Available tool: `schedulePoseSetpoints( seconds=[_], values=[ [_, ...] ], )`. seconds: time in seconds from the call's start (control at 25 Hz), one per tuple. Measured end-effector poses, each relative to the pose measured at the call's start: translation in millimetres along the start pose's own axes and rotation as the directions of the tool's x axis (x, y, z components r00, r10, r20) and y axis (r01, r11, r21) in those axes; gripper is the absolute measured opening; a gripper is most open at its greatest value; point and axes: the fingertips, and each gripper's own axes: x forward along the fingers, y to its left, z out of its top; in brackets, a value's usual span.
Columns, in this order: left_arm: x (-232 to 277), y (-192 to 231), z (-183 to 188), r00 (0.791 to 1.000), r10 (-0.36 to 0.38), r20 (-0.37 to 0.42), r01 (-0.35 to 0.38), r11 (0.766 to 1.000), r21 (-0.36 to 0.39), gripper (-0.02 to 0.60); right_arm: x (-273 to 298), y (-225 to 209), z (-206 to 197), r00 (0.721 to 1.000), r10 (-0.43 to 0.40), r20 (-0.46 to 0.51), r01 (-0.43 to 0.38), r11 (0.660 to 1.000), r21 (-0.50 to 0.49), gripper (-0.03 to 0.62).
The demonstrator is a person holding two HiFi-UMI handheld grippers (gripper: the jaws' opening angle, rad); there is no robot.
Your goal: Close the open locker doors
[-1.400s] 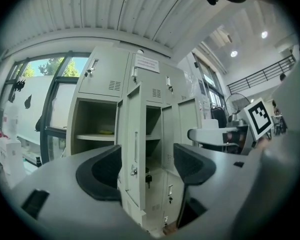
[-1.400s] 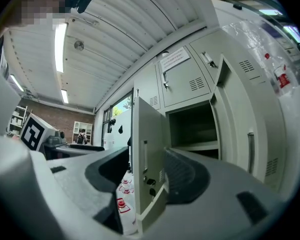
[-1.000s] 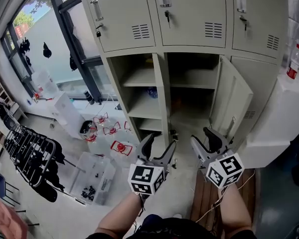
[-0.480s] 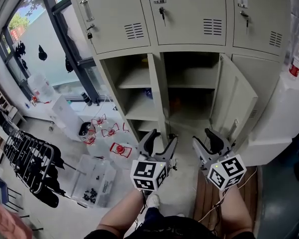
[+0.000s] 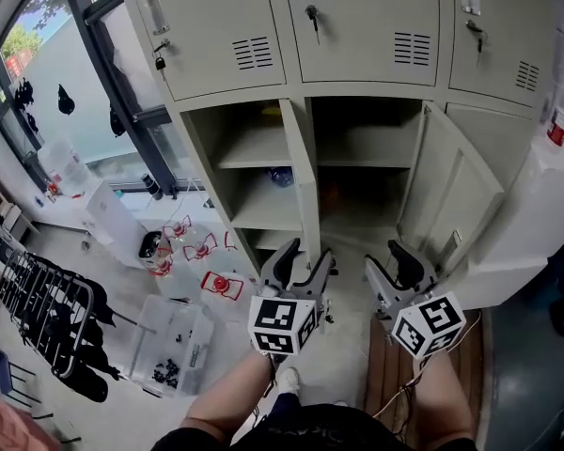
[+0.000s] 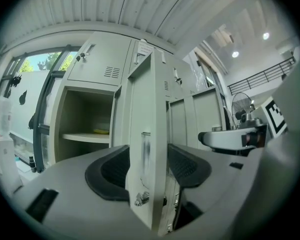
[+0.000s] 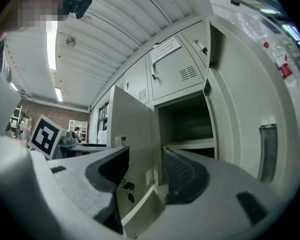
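Starting at the upper left of the head view, a tall window (image 5: 38, 73) with a dark frame lets in daylight. Below it, in the lower left corner, a black drying rack (image 5: 47, 318) stands on the pale floor (image 5: 343, 355) near a clear plastic box (image 5: 174, 341) with small dark pieces in it. Across the top centre runs the bank of beige lockers (image 5: 357, 26). Its upper row is closed, while the row under it has open compartments, and the left one shows a bare shelf (image 5: 249, 148). The middle locker door (image 5: 305, 195) stands out toward the camera, seen edge-on in the centre of the frame, and the left gripper (image 5: 304, 256) is just below its lower end. In the left gripper view the free edge of this door stands upright between the two dark pads (image 6: 187, 166). The jaws are closing on it, but I cannot see that the pads press on the metal. A little to the right, the right gripper (image 5: 387, 261) has its jaws apart and clamps nothing; its own view looks past them into a dark open compartment. Right of centre, the right locker door (image 5: 456, 195) hangs wide open, swung to the right. Under the right gripper, brown wooden boards (image 5: 385, 374) lie on the floor, and a white cabinet (image 5: 536, 224) fills the right edge.
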Motion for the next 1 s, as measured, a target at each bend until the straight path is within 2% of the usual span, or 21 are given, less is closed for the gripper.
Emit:
schedulePoseSetpoints(
  seconds=[0.2, 0.44, 0.64, 1.0],
  values=[
    [1, -2, 0, 0.999, -0.053, -0.004, 0.053, 0.999, 0.003, 0.196, 5, 0, 0, 1.0, -0.023, 0.001, 0.023, 1.0, 0.005, 0.204],
    [-5, 2, 0, 0.998, -0.057, -0.006, 0.057, 0.998, 0.002, 0.151, 10, 4, 2, 1.0, -0.022, 0.004, 0.022, 1.0, 0.01, 0.204],
    [-15, 13, -1, 1.0, -0.02, -0.005, 0.02, 1.0, -0.01, 0.12, 12, 11, 1, 1.0, -0.006, 0.003, 0.006, 1.0, 0.012, 0.204],
    [-32, 41, 1, 0.998, 0.068, -0.007, -0.068, 0.997, -0.032, 0.106, 22, 29, 6, 0.999, 0.043, 0.009, -0.043, 0.999, 0.019, 0.204]
  ],
)
